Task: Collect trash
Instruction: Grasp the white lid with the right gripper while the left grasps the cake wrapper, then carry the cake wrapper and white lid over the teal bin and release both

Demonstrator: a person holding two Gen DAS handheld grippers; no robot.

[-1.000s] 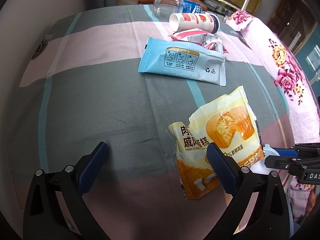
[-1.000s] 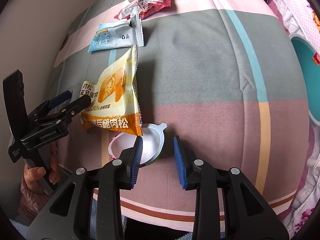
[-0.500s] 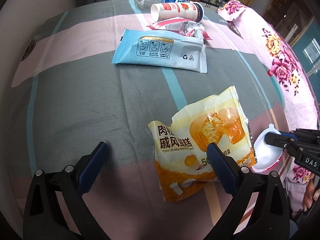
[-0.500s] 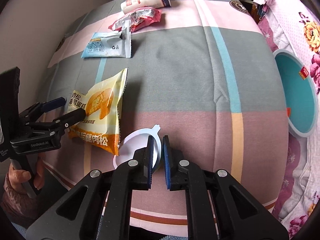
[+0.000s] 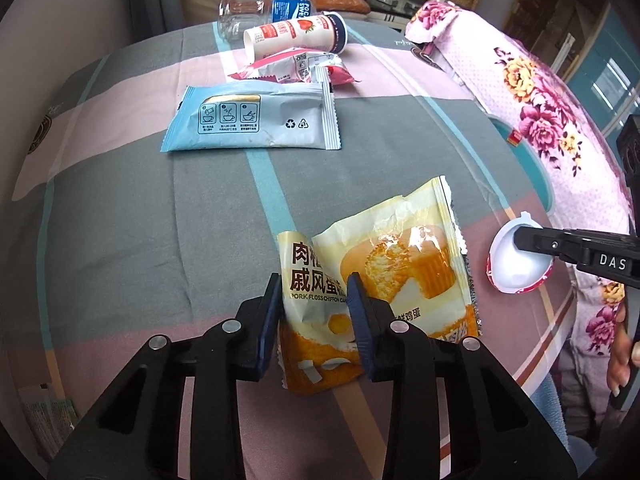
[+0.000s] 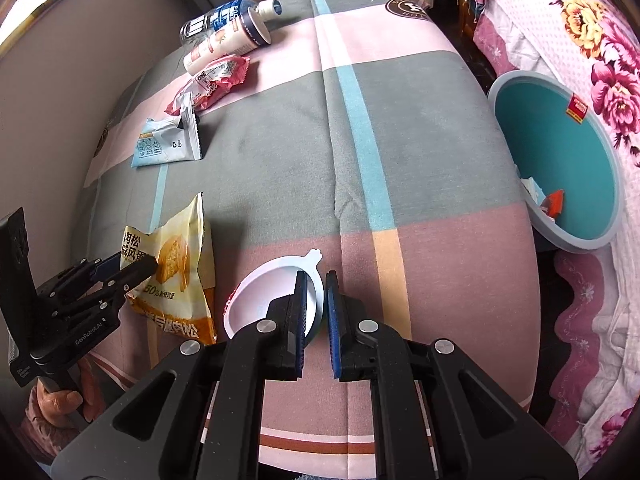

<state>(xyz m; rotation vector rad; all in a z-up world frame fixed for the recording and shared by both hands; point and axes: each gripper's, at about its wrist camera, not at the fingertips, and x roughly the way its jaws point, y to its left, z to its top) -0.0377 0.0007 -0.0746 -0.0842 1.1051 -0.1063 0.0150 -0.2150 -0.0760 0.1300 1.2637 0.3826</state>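
Note:
My left gripper is shut on the near corner of a yellow cake wrapper lying on the striped cloth; it also shows in the right wrist view. My right gripper is shut on the rim of a small white plastic cup and holds it just above the cloth; the cup also shows in the left wrist view. Further back lie a light blue wrapper, a pink wrapper, a white strawberry bottle and a clear bottle.
A teal basin with a few scraps inside stands off the right edge of the cloth-covered surface. A flowered pink cover lies to the right. A grey wall runs along the left side.
My left gripper closed from wide open onto the yellow wrapper. My right gripper closed on the white cup's rim and lifted it slightly, swinging toward the right.

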